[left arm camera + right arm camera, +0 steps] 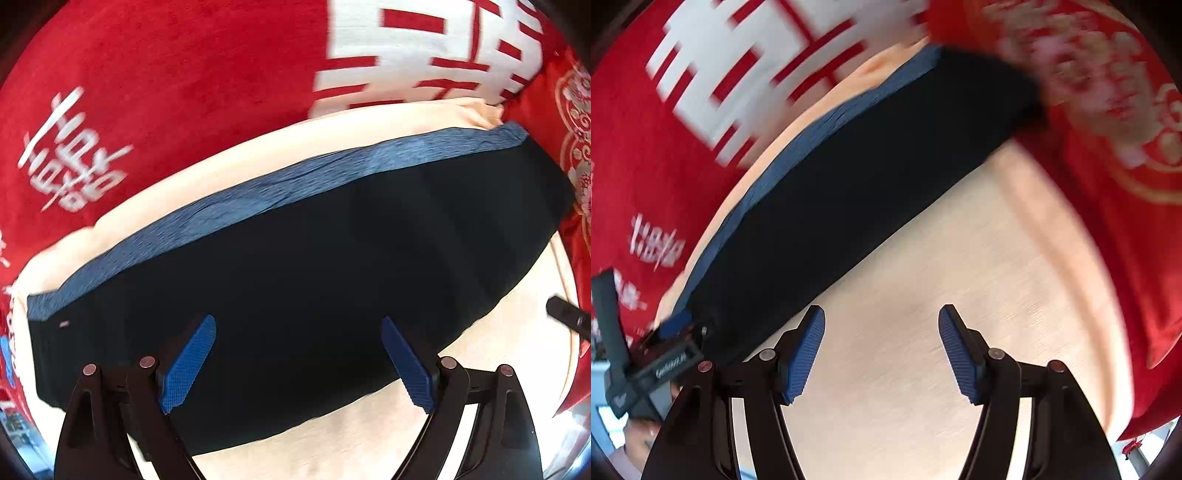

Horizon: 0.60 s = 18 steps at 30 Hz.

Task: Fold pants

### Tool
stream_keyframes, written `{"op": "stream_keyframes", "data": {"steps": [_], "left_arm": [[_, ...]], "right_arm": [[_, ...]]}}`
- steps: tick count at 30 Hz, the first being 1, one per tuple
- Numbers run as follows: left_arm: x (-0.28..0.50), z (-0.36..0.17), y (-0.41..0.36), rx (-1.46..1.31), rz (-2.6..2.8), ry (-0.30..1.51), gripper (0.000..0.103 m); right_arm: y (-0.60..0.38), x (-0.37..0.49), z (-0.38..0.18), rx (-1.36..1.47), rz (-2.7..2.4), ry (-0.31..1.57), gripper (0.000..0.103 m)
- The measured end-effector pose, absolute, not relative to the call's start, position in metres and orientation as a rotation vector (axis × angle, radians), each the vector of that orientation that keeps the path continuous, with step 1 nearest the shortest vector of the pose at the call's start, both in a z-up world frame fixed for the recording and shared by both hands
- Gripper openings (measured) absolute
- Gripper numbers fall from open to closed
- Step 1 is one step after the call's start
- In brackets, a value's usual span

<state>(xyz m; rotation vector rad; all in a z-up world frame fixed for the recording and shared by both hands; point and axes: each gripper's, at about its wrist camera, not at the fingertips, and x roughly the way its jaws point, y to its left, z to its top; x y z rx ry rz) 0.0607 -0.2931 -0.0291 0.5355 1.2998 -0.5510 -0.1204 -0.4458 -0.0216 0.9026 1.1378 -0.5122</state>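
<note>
Pants [295, 280]: dark, folded in a long band on the cream tabletop [923, 295], blue waistband [258, 192] on the far edge.
Handling: soft, light, limp; best pinched at the corners.
Left gripper [299, 363]: jaws open above the pants, holding nothing.
Right gripper [882, 354]: jaws open, empty, over bare tabletop beside the pants.

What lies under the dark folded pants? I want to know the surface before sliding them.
The pants rest on a peach-coloured cloth, which shows past their edges. Beyond it lies a red fabric with white print. What lies directly beneath the pants is covered.
</note>
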Motion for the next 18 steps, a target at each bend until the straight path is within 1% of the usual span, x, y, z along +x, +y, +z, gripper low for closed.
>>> {"op": "stream_keyframes", "data": {"steps": [5,11,12,14,15,16,18], "left_arm": [[0.057,-0.041,-0.327,0.578,-0.557,1.261,0.092],[0.054,-0.056,-0.340,0.587,-0.525,1.273,0.092],[0.054,-0.056,-0.339,0.581,-0.526,1.272,0.092],[0.055,-0.057,-0.339,0.578,-0.528,1.273,0.092],[0.055,-0.057,-0.340,0.581,-0.526,1.275,0.092],[0.056,-0.055,-0.341,0.587,-0.523,1.276,0.092],[0.055,-0.050,-0.338,0.589,-0.520,1.257,0.092]], "right_arm": [[-0.493,-0.127,-0.022,0.881,-0.665,1.066,0.068],[-0.526,-0.114,-0.034,0.889,-0.738,1.021,0.068],[-0.529,-0.114,-0.036,0.895,-0.741,1.018,0.064],[-0.532,-0.111,-0.040,0.892,-0.746,1.001,0.035],[-0.533,-0.107,-0.040,0.889,-0.720,0.990,0.010],[-0.533,-0.104,-0.038,0.889,-0.694,0.981,0.008],[-0.529,-0.097,-0.023,0.826,-0.678,0.954,0.007]]}}
